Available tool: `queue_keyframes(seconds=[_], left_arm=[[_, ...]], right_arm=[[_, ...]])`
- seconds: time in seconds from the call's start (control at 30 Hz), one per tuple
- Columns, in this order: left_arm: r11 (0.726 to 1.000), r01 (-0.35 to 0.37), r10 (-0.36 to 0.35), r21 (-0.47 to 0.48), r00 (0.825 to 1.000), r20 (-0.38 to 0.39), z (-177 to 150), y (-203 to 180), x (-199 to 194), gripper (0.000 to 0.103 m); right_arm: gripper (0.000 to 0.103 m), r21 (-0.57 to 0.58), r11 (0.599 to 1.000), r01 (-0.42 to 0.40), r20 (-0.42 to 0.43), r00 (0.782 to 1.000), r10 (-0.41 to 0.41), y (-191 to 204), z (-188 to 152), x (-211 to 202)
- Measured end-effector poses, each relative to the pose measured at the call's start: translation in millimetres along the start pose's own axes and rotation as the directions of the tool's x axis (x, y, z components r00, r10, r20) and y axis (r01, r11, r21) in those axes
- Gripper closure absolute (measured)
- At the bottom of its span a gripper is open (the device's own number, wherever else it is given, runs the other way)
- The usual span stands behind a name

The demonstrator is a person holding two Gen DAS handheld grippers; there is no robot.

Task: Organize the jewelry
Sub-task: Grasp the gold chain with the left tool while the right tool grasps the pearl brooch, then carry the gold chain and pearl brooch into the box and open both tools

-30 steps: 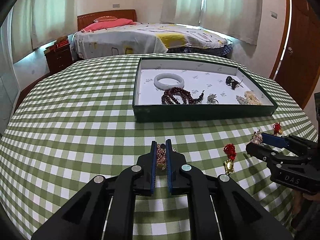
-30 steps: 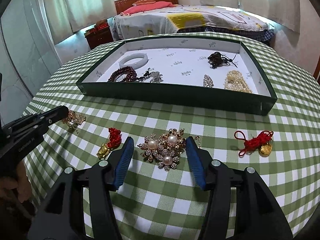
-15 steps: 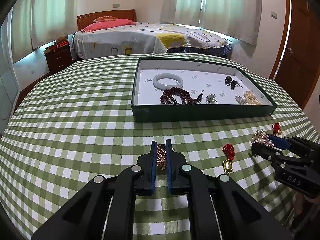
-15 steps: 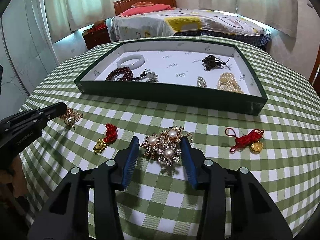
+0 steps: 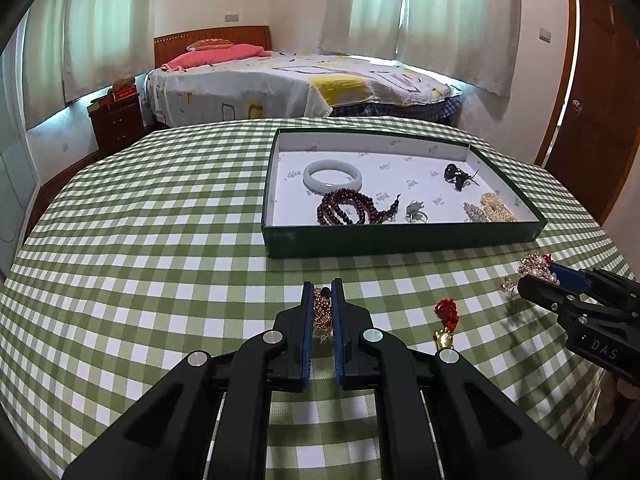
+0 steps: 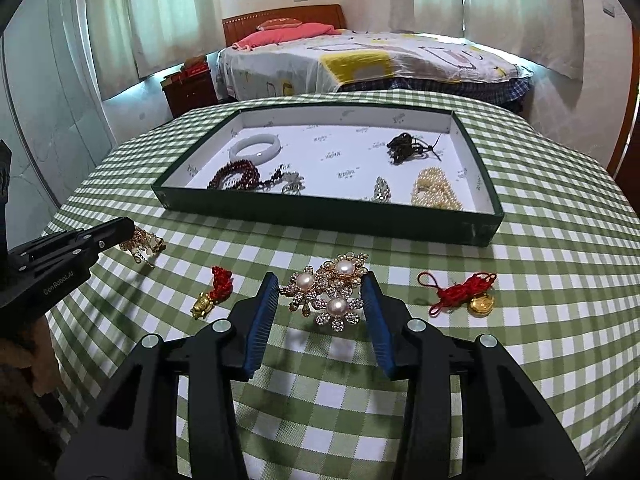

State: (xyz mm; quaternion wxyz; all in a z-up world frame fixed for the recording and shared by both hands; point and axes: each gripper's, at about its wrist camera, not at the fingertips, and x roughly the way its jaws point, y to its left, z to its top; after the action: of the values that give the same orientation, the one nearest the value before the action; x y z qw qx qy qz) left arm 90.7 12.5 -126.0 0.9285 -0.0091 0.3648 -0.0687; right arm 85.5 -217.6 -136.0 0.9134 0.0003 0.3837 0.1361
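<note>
Left gripper (image 5: 321, 308) jaws nearly closed, pinching gold chain piece (image 5: 321, 312) between them. Right gripper (image 6: 320, 306) jaws wide, straddling pearl brooch (image 6: 330, 292) on bench, not touching. Ahead of both: tray (image 6: 320, 216). Risks: dangling chain slipping loose; brooch skidding or tilting under uneven closing.

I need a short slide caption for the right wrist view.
Right gripper open around a pearl brooch on the checked tablecloth, before the jewelry tray.

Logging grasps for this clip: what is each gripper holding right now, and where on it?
Left gripper pinches a gold chain piece across its bunched middle. Right gripper holds nothing; its jaws stand open around the pearl brooch.
</note>
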Motion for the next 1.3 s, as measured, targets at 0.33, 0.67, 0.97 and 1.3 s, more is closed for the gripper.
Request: queue_keyframes(seconds=[0.33,0.67,0.97,1.3], left_arm=[[1.000,0.002,-0.002,0.000,1.000,0.028,8,-3,-11,0.094],[1.000,0.025,-0.024,-0.009,0.996,0.087,27,-6,-32,0.094],[0.998,0.057,-0.056,0.000,0.986,0.155,55,-14,-42,0.094],[0.995,0.088,-0.096,0.045,0.967,0.234,106,-33,-31,0.094]], right_arm=[[0.061,0.002,1.000,-0.003,0.030,1.000,0.003,0,6,-12],[0.061,0.003,1.000,-0.009,0.080,0.997,0.009,1,19,-30],[0.061,-0.009,1.000,-0.023,0.136,0.990,0.024,3,41,-41],[0.061,-0.031,0.999,-0.020,0.210,0.977,0.026,0,86,-41]])
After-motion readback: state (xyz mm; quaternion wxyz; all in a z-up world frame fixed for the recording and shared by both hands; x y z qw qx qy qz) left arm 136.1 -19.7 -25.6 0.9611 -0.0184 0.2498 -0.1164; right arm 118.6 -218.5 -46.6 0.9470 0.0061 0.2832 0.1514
